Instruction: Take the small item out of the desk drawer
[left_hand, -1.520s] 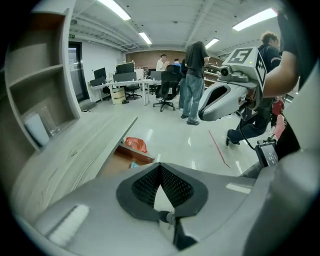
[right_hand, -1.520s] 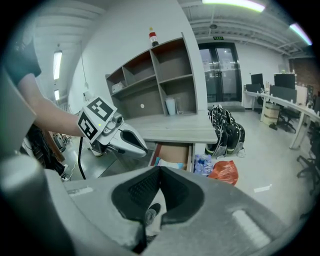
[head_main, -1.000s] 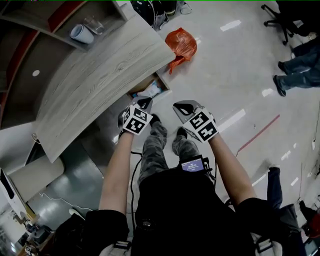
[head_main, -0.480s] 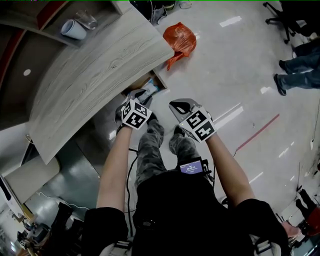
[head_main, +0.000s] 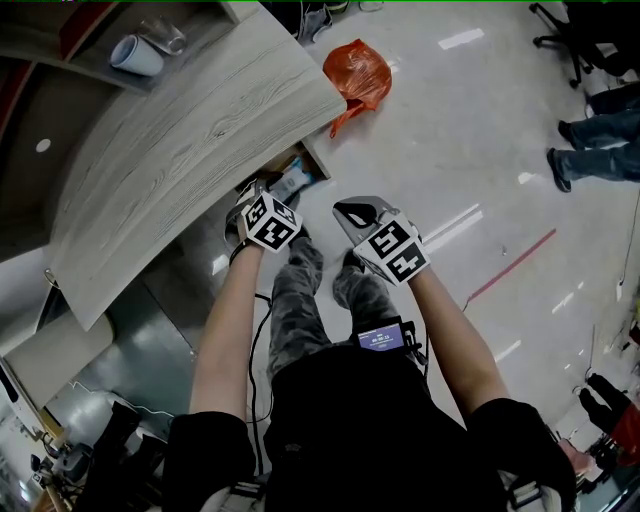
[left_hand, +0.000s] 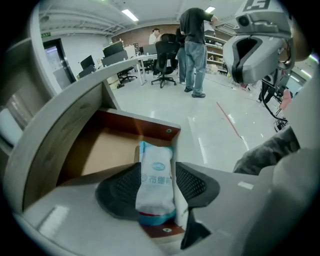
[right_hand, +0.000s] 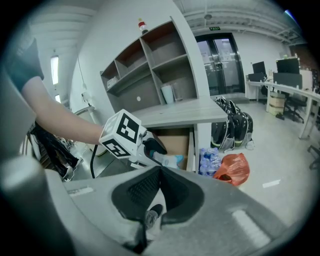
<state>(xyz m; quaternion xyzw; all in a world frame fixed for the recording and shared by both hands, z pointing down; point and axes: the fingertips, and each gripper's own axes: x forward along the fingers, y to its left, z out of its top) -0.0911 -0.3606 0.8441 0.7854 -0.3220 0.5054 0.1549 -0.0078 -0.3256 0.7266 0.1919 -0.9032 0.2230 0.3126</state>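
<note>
left gripper (left_hand: 157, 168) jaws are opening, the white packet (left_hand: 156, 186) between them, lying in the open drawer (left_hand: 107, 150) at 12 o'clock. right gripper (right_hand: 161, 172), at its 3 o'clock, jaws together, empty.

Open-plan office: rows of desks (left_hand: 131, 59), monitors (left_hand: 113, 49), swivel chairs (left_hand: 165, 55).

head: steeply down over desk (head_main: 190, 150) | left gripper view: close into drawer (left_hand: 110, 150) | right gripper view: sideways toward same drawer

text | white packet (left_hand: 155, 182) | blue oval logo, blue Chinese characters | too blurred to read
</note>
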